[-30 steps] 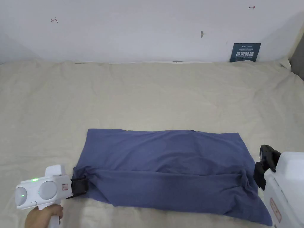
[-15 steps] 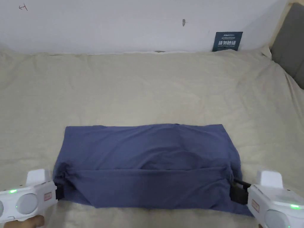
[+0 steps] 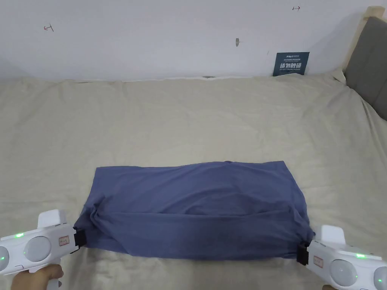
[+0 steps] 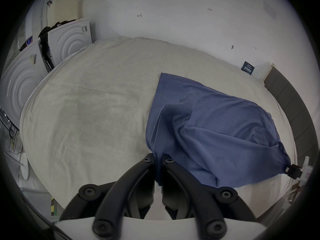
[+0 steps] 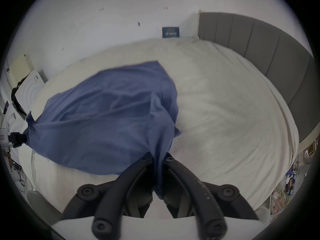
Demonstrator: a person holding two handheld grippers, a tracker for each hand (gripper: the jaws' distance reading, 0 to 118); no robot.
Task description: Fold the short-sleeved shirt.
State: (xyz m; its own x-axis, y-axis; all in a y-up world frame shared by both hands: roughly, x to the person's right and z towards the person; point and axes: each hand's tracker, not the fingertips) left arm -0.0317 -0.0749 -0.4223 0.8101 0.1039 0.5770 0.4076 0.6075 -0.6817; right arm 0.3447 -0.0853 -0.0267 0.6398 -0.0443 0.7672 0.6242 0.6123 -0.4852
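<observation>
The blue short-sleeved shirt [image 3: 196, 211] is lying on the bed [image 3: 189, 121], in the near half of it, folded into a long band that is running from left to right. Its far edge is resting flat on the beige sheet, while its near edge is being lifted a little at both corners, so the cloth is sagging in the middle. Beyond the shirt, the sheet is staying bare up to the white wall [image 3: 170, 37], and there is also free sheet to the left and to the right of it. A grey headboard [image 3: 368, 64] is closing the bed on the right side, and a small dark sign [image 3: 290, 64] is leaning against the wall near it.

The left tool [image 4: 158, 160] is pinching the near left corner of the shirt, with its jaws pressed together on the bunched cloth. The right tool [image 5: 158, 157] is doing the same at the near right corner, its jaws closed on a twisted fold of fabric. A hand [image 3: 36, 277] is holding the left tool from below.
</observation>
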